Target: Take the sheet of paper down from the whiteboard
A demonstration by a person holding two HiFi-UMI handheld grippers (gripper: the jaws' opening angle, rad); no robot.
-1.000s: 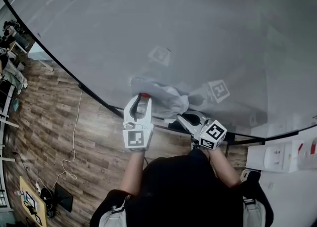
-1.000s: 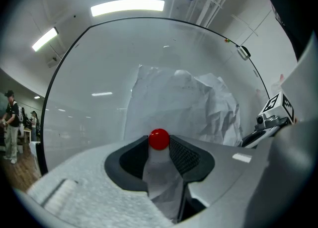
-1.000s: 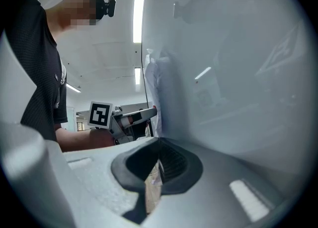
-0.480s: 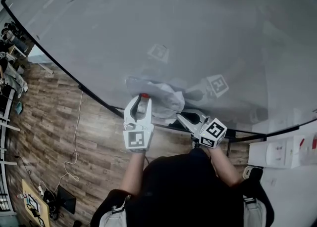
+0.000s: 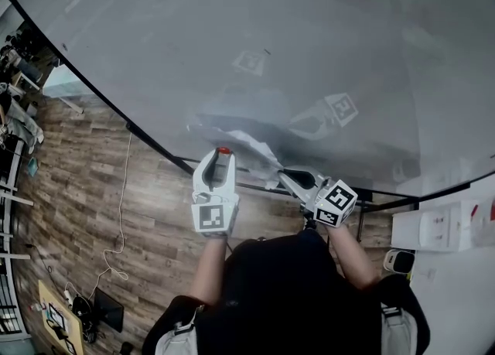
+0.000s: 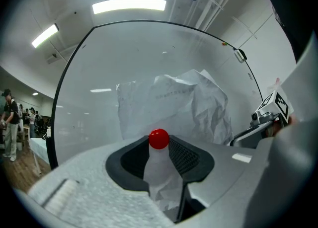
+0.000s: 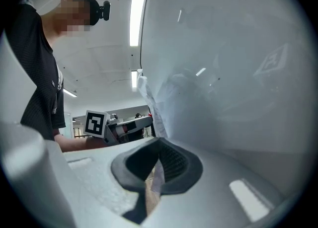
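The whiteboard [image 5: 325,44] is big, black-framed and stands upright over a wood plank floor [image 5: 85,191]. A crumpled paper [image 6: 174,108] lies against the board's lower part, creased all over, with its near edge bulging off the surface. A red magnet [image 6: 159,139] sits at the paper's bottom edge. On the floor a thin white cable [image 5: 122,214] trails away from the board's foot towards some dark gear [image 5: 99,311] lying farther off.

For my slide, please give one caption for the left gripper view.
Left gripper pinching a red magnet, crumpled paper and whiteboard behind it.
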